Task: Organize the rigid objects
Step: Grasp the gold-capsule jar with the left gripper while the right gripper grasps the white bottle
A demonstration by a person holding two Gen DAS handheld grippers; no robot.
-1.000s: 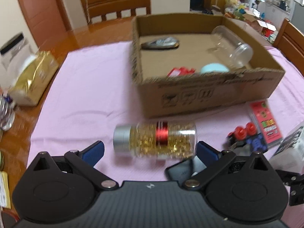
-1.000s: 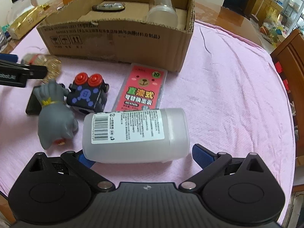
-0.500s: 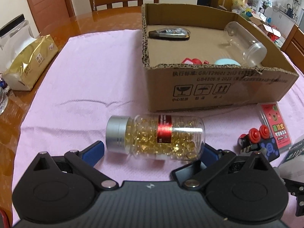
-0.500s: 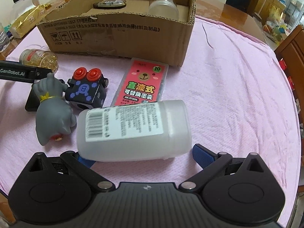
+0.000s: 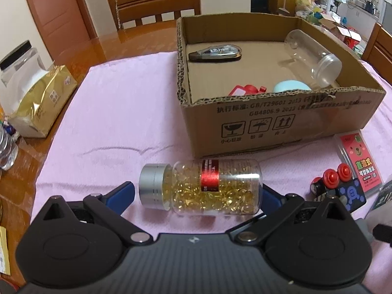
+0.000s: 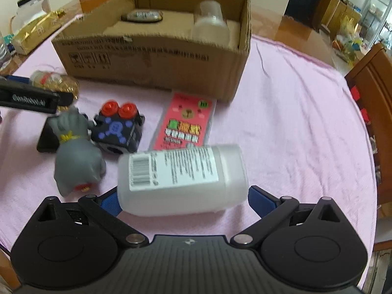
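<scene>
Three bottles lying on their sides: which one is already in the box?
The empty clear bottle, at the cardboard box's right wall. The capsule bottle and white labelled bottle lie on the cloth, between open claws.

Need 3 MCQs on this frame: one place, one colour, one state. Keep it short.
1. Where is the capsule bottle?
A. in the box
B. on the cloth, between the left gripper's fingers
C. on a chair

2. What colour is its cap?
A. silver
B. green
C. black

3. How is the white bottle positioned?
A. upright
B. inside the box
C. lying on its side

Answers: 1 B, it lies before the box. 2 A, the cap is metallic grey. 3 C, its label faces up, at the right gripper.
</scene>
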